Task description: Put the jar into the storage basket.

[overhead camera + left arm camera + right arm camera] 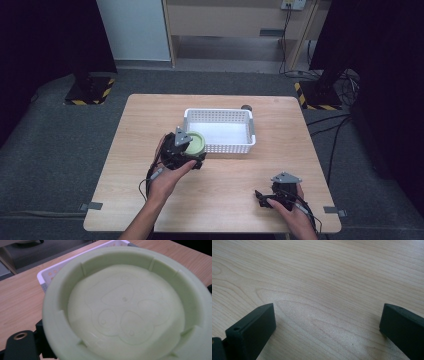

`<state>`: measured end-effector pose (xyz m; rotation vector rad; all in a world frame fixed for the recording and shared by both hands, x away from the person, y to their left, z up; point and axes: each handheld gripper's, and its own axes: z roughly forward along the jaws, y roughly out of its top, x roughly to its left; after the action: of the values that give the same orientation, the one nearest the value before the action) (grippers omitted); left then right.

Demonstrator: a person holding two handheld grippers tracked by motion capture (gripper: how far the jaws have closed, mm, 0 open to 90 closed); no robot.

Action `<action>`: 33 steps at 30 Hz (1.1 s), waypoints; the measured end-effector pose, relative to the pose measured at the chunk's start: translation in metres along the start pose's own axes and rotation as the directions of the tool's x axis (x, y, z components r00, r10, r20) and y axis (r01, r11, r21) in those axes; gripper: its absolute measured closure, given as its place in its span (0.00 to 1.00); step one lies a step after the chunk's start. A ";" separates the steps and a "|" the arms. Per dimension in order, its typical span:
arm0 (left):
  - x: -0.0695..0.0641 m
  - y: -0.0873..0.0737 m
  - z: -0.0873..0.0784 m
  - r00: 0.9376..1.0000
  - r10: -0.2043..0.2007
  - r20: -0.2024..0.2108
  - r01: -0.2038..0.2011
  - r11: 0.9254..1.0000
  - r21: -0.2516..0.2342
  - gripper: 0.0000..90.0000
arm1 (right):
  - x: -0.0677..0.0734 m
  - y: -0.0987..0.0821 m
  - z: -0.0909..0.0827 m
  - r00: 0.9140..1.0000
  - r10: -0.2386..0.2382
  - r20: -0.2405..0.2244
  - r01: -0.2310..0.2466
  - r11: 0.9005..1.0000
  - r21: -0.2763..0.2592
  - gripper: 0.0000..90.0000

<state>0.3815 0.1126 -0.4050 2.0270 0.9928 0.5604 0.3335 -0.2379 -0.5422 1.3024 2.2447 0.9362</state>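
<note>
The left gripper [186,150] holds a pale green round dish [196,143] just off the near left corner of the white perforated basket [219,131], on the wooden table [135,130]. Seen up close, the dish [125,307] shows a faint embossed figure on its inner floor (a bear, perhaps) and small ribs along its wall. The right gripper [260,196] rests low at the table's near right edge, well apart from the basket, its jaws spread wide over bare wood.
</note>
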 end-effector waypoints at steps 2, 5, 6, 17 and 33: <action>0.002 0.006 0.001 1.000 0.005 -0.004 -0.005 1.000 -0.004 0.11 | 0.000 0.000 0.000 1.000 0.000 0.000 0.000 1.000 0.000 0.00; 0.004 0.014 0.005 1.000 0.007 -0.010 -0.007 1.000 -0.008 0.11 | 0.000 0.000 0.000 1.000 0.000 0.000 0.000 1.000 0.000 0.00; 0.005 0.016 0.006 1.000 0.007 -0.011 -0.007 1.000 -0.008 0.11 | 0.000 0.000 0.000 1.000 0.000 0.000 0.000 1.000 0.000 0.00; 0.021 0.037 0.028 0.999 0.002 -0.052 -0.003 1.000 -0.012 0.11 | 0.000 0.000 0.000 1.000 0.001 -0.001 -0.001 1.000 0.000 0.00; 0.029 0.066 0.056 0.997 0.018 -0.069 -0.019 1.000 -0.017 0.11 | 0.000 0.000 0.000 1.000 -0.001 0.000 0.001 1.000 -0.001 0.00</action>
<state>0.4658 0.0852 -0.3829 2.0146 1.0074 0.6506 0.3336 -0.2380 -0.5422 1.3013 2.2444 0.9369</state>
